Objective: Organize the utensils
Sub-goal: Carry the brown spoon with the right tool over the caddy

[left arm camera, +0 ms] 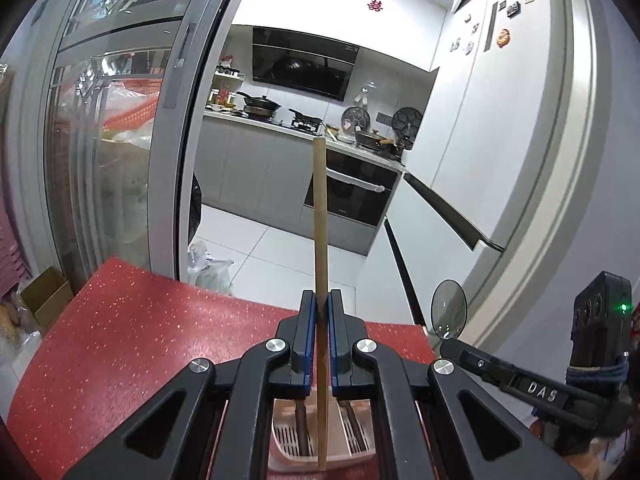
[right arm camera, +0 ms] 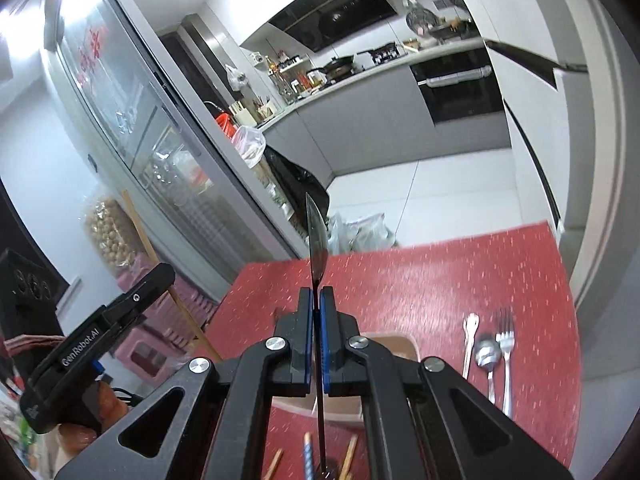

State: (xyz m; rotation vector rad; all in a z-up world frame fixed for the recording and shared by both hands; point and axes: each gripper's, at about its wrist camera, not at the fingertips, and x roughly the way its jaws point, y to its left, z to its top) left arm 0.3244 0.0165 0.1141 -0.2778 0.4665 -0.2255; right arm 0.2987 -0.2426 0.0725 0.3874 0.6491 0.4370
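My left gripper (left arm camera: 320,304) is shut on a long light wooden utensil handle (left arm camera: 320,208) that stands upright between the blue pads. Beneath it lies a pink slotted utensil holder (left arm camera: 286,440) with dark sticks in it. My right gripper (right arm camera: 317,300) is shut on the thin handle of a dark spoon (right arm camera: 317,236), seen edge-on with its bowl upward. In the left wrist view that spoon's oval bowl (left arm camera: 449,308) rises above the right gripper (left arm camera: 446,346). The left gripper (right arm camera: 158,276) shows at the left of the right wrist view.
Both grippers hang over a red speckled table (right arm camera: 440,280). Two metal spoons (right arm camera: 486,354) and a fork (right arm camera: 506,344) lie at its right. Several chopsticks (right arm camera: 308,454) lie near the bottom edge. A beige container rim (right arm camera: 400,342) sits under the right gripper. Beyond are a glass door and kitchen counters.
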